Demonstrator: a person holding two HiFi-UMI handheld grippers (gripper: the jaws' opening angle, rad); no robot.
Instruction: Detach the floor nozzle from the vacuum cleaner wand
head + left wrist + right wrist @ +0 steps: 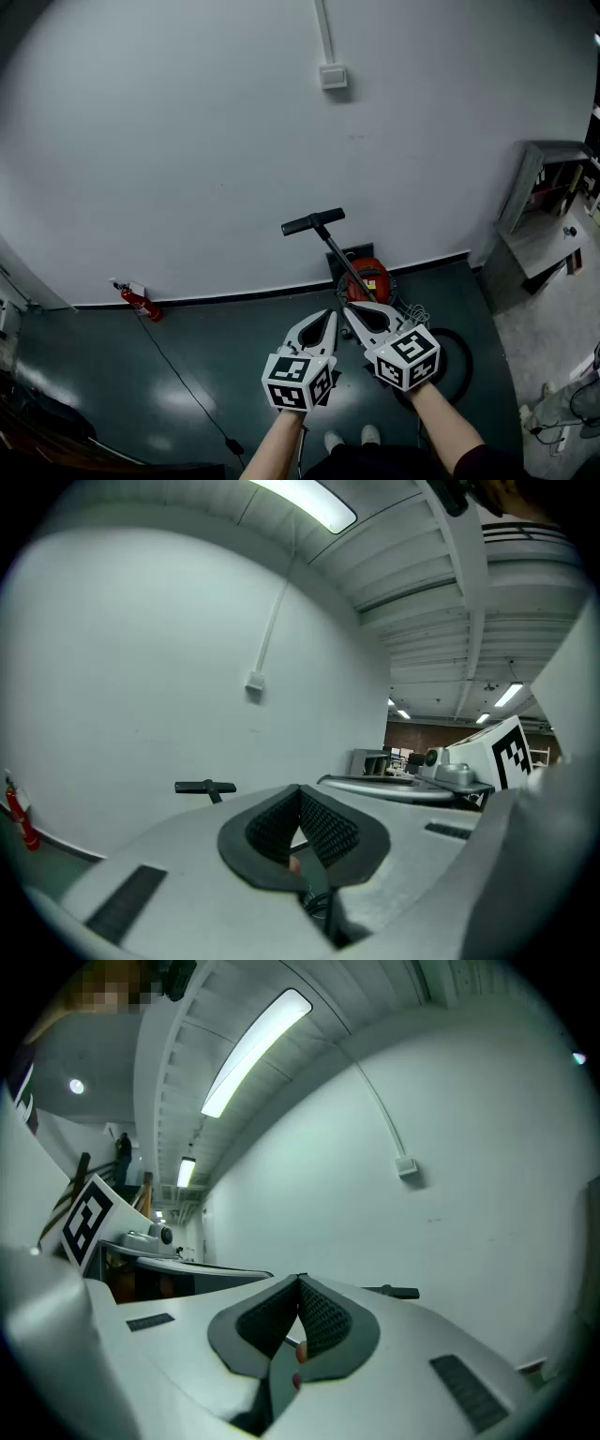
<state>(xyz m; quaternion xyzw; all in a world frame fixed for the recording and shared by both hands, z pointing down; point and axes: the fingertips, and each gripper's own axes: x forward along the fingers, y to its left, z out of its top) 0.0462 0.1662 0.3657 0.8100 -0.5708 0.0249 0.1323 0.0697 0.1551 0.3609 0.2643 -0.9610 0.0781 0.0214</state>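
A red canister vacuum stands on the dark floor by the white wall. Its black wand slants up to the black floor nozzle, which rests high against the wall. The nozzle also shows as a small dark bar in the left gripper view and in the right gripper view. My left gripper and right gripper are held side by side in front of the vacuum, short of the wand. Both are shut with nothing between the pads.
A red fire extinguisher lies at the wall's foot on the left. A grey metal cabinet stands at the right. A black hose loops beside the vacuum, and a thin cable runs across the floor. A switch box hangs on the wall.
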